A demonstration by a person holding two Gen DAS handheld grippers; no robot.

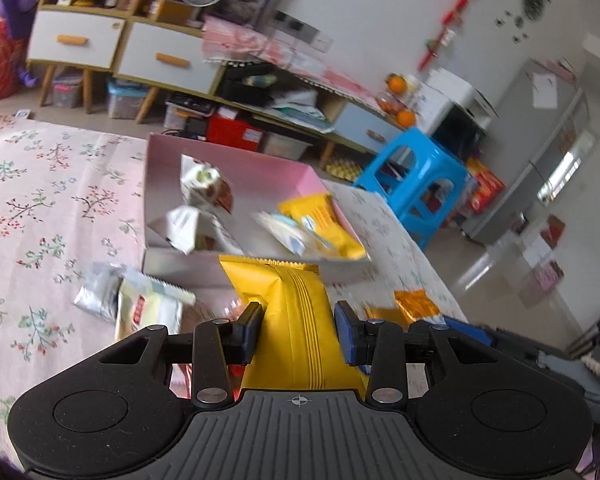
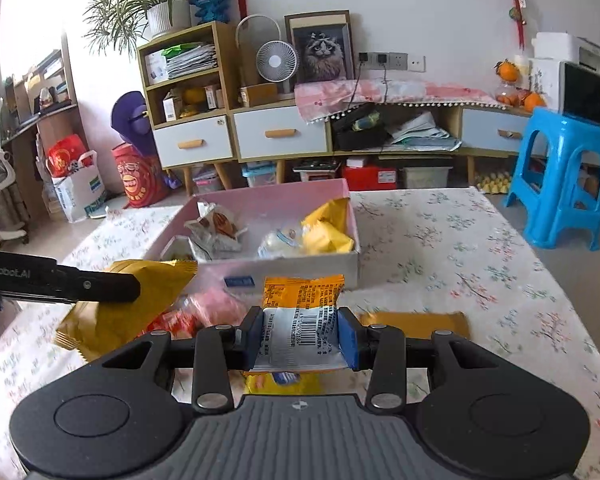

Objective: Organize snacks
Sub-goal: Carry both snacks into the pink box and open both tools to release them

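Note:
My left gripper (image 1: 299, 330) is shut on a yellow snack packet (image 1: 296, 320), held just in front of the pink box (image 1: 236, 160). The box holds several wrapped snacks, among them a yellow packet (image 1: 324, 220) and a white one (image 1: 204, 184). In the right wrist view my right gripper (image 2: 299, 338) is shut on an orange-and-white snack packet (image 2: 302, 320), barcode side up, in front of the same box (image 2: 284, 196). The left gripper's finger (image 2: 100, 286) with its yellow packet (image 2: 148, 292) shows at left.
The flowered tablecloth (image 1: 40, 200) carries loose snacks: a silver packet (image 1: 98, 290), a cream packet (image 1: 152, 308), an orange packet (image 1: 416, 304), pink-red wrappers (image 2: 204, 312) and a flat gold packet (image 2: 416, 322). A blue stool (image 2: 564, 176) stands right of the table.

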